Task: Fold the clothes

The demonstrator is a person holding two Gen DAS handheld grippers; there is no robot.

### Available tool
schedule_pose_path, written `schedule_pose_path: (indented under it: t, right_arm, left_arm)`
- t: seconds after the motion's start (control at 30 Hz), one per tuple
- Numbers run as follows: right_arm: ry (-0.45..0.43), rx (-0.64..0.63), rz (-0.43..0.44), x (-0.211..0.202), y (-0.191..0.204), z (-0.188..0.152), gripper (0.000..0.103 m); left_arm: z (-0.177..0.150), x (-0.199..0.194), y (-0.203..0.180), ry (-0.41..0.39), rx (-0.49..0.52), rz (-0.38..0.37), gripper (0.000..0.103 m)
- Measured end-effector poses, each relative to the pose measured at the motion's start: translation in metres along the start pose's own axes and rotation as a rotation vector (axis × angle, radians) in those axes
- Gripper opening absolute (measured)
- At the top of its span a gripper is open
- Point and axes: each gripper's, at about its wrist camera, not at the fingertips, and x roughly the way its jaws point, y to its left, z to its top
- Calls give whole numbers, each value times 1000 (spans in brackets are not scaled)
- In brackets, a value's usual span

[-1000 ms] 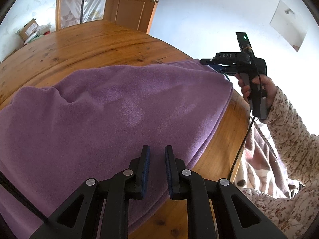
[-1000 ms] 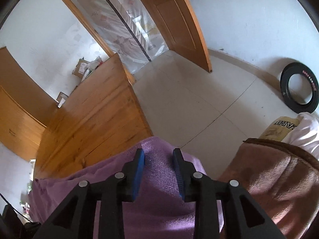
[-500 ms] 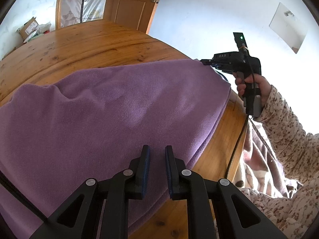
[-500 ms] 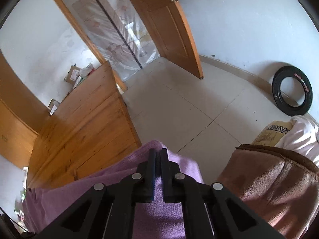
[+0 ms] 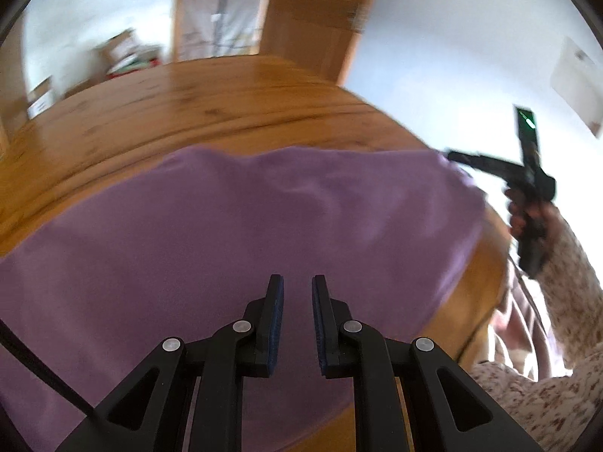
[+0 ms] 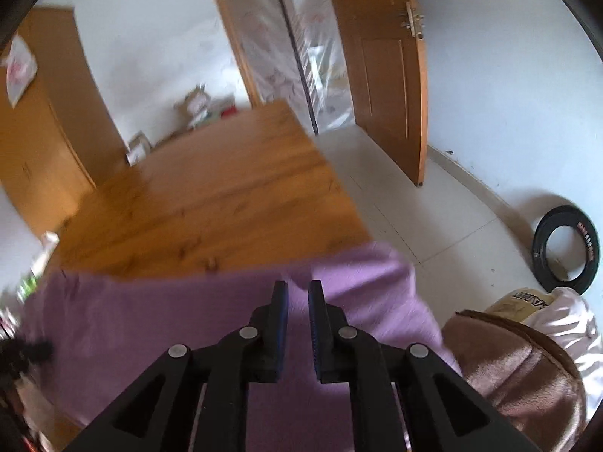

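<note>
A purple fleece cloth lies spread over a wooden table. My left gripper sits at the cloth's near right corner, pads close together with fleece in the narrow gap. At the far right corner a person's hand holds my right gripper, which pulls that corner up. In the right wrist view the cloth rises in a crease to the right gripper, whose pads stand a little apart with fleece between them. The table shows beyond the cloth. Both views are blurred by motion.
A brown fleece heap and a white item lie to the right, past the table edge. A black tyre ring leans by the wall. An open wooden door and boxes stand behind. A floral sleeve is at the right.
The right gripper shut on the cloth's far corner, then lifted it; its pads now stand slightly wider. Both cameras have tilted upward, and the cloth's far edge has drawn inward.
</note>
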Motion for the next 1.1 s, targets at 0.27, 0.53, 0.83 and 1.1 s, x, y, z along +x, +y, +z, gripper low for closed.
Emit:
schedule_pose_path:
  t: [0.27, 0.53, 0.83, 1.1]
  right_arm:
    - [-10, -111, -19, -10, 50, -24, 11]
    - [66, -370, 292, -1, 158, -42, 11]
    - [129, -454, 345, 5, 184, -35, 12]
    - [190, -382, 482, 32, 207, 19, 24]
  left_arm:
    - [-42, -33, 52, 0, -171, 39, 16]
    - [-61, -52, 61, -16, -204, -19, 16]
    - [-57, -67, 76, 1, -191, 67, 16]
    - [0, -76, 111, -81, -205, 88, 16]
